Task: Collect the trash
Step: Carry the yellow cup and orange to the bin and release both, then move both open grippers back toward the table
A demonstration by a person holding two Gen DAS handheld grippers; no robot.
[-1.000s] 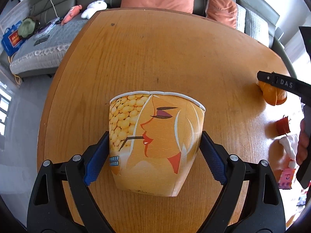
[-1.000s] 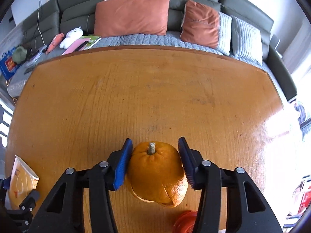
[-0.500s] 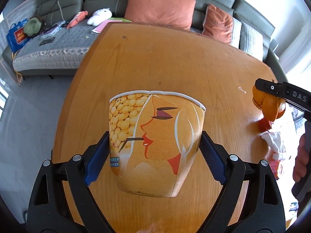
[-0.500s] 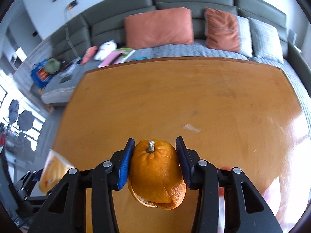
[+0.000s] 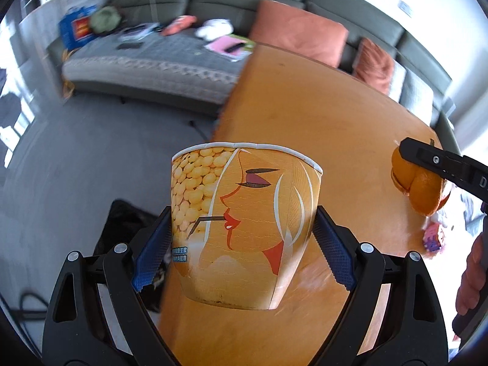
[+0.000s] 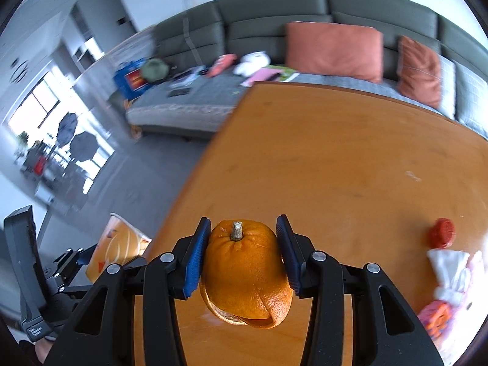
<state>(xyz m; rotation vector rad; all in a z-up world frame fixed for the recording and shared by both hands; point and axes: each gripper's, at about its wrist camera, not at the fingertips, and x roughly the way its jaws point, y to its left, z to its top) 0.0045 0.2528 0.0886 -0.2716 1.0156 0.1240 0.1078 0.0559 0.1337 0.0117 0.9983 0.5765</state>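
Gripping a flimsy paper cup mid-wall beside the table, left gripper; right gripper clamps soft orange peel.

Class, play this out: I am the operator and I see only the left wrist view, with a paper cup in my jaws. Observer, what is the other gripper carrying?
Observer: The right gripper is shut on an orange peel, stem facing the camera.
Operator: Is any trash left on the table?
Observer: Yes, a red cap lies on the wooden table, near its right side.
Operator: Anything beside that cap?
Observer: A crumpled white tissue lies just nearer the camera than the cap.
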